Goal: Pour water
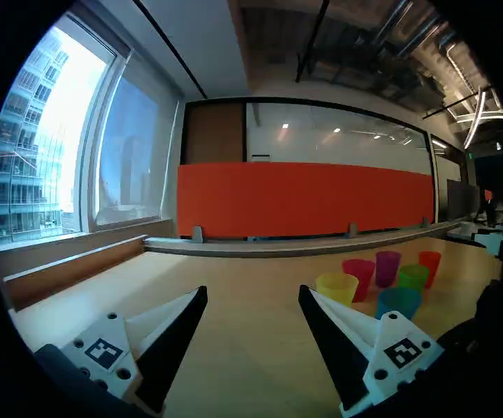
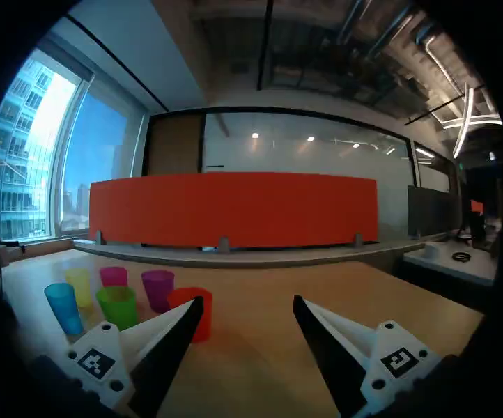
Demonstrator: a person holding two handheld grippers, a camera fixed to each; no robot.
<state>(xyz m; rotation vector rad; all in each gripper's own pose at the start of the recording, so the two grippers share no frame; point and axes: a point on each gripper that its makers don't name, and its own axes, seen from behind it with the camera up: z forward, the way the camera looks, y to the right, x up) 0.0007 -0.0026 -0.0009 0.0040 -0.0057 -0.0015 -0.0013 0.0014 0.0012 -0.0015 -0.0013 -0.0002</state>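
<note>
- Counter (image 1: 251,268) of pale wood runs across both views, level under the two grippers and reaching to a far grey rail.
- Orange screen (image 1: 307,198) stands upright along the counter's far edge. In the right gripper view it sits nearly centred, and in the left gripper view it lies right of a tall window (image 1: 39,153).
- Left gripper (image 1: 251,289) is released. Its fingers are spread wide and level, with bare counter between them, and they touch none of the cups.
- Right gripper (image 2: 247,299) is likewise wide open and held level, pointing at the far screen, again with bare counter in the gap.
- Side desk (image 2: 453,261) appears at the far right in the right gripper view, set apart from the counter.
- Six plastic cups stand upright in a close cluster on the counter, to the right of the left gripper and to the left of the right gripper.
- They are the yellow cup (image 1: 336,287), pink cup (image 1: 358,273), purple cup (image 1: 387,267), green cup (image 1: 413,276), red cup (image 1: 430,265) and blue cup (image 1: 398,302).
- In the right gripper view the red cup is partly hidden behind that gripper's left finger. Contact cannot be told.
</note>
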